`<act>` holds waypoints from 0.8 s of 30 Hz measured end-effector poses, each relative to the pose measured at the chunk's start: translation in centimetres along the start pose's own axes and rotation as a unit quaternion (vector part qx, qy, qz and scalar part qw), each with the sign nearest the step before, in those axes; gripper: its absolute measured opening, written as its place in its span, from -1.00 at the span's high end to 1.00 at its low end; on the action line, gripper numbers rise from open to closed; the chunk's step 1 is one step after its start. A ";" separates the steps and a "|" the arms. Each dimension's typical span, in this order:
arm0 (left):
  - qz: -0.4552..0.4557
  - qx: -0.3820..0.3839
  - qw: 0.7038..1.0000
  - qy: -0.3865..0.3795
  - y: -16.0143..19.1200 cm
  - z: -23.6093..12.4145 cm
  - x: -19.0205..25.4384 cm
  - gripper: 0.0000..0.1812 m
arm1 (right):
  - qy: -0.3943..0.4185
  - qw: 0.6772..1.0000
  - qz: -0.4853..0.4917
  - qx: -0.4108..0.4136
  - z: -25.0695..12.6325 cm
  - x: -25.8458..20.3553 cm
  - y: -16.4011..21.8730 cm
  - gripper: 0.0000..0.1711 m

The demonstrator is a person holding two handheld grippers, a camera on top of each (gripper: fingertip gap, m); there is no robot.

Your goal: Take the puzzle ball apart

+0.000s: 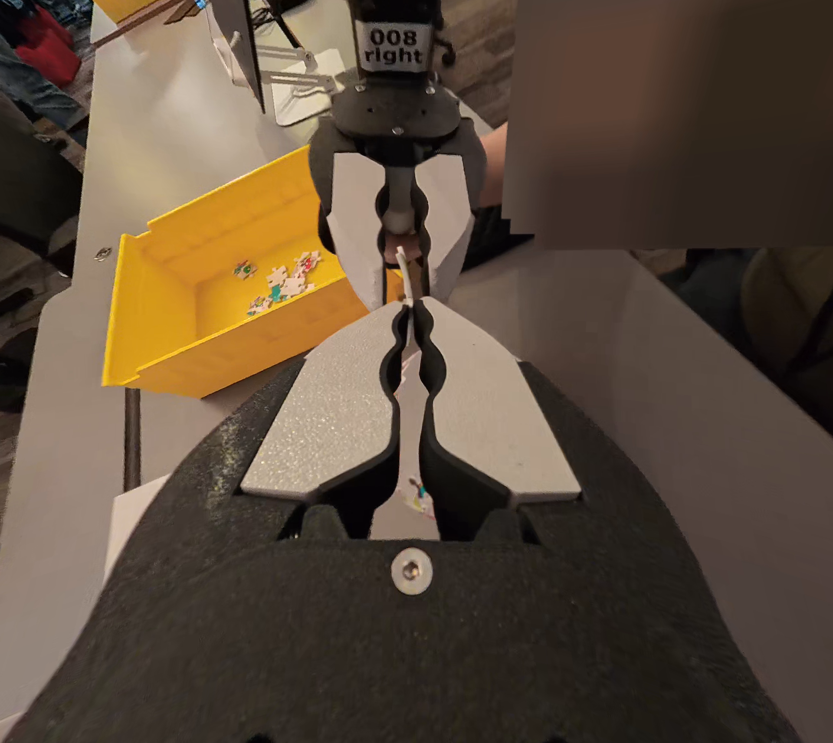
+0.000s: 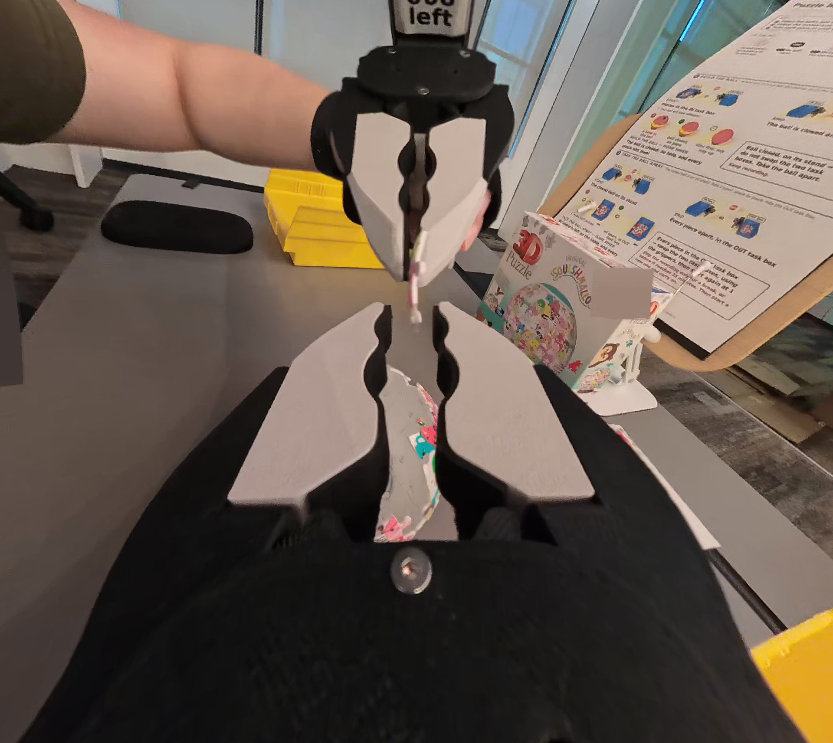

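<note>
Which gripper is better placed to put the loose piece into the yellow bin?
Left, probably. The left gripper is shut on the piece; the right gripper is open, gripping nothing. The yellow bin sits beside the left one.

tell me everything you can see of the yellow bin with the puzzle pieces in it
The yellow bin looks like moulded plastic, open-topped, with stepped walls and a lower cut-out front. It sits on the grey table, turned at an angle, to the left of the two grippers. A small scatter of loose puzzle pieces, some white side up and some printed, lies on its floor; most of the floor is bare.
</note>
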State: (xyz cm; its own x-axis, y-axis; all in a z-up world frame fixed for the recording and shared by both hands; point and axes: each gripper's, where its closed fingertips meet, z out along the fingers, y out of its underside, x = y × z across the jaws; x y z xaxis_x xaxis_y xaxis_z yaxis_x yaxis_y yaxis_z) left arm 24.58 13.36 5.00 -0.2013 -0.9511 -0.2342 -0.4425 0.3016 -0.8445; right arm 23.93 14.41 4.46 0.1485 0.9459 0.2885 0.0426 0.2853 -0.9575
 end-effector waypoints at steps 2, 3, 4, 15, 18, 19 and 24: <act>-0.026 0.028 0.999 0.012 -0.5 0.1 -0.1 0.97 | -0.014 1.000 0.013 0.017 -0.2 -0.2 -0.4 0.97; -0.041 0.041 0.998 0.022 -0.7 0.1 0.0 0.98 | -0.023 0.999 0.023 0.018 -0.4 -0.3 -0.5 0.97; -0.054 0.049 0.997 0.024 -0.8 0.2 -0.1 0.95 | -0.032 0.999 0.033 0.014 -0.6 -0.3 -0.5 0.97; -0.199 0.101 0.955 -0.195 3.3 -4.3 -3.3 0.55 | 0.239 0.777 0.153 -0.563 -17.7 12.6 18.8 0.96; -0.206 0.113 0.945 -0.229 4.2 -4.9 -2.8 0.62 | 0.224 0.700 0.167 -0.658 -20.2 11.8 23.0 0.96; -0.200 0.103 0.945 -0.239 4.7 -4.9 -2.5 0.63 | 0.216 0.688 0.169 -0.672 -20.6 11.3 23.5 0.96; -0.236 0.092 0.934 -0.251 6.0 -5.2 -1.4 0.44 | 0.204 0.737 0.211 -0.609 -19.5 10.6 22.8 0.82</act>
State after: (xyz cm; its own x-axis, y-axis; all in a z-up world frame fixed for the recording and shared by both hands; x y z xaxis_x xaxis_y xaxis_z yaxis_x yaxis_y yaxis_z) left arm 17.63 16.87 2.75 0.4341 -0.9004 0.0290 -0.2109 -0.1328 -0.9684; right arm 45.74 27.91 -14.38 0.6760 0.7150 0.1780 0.7263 -0.6059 -0.3246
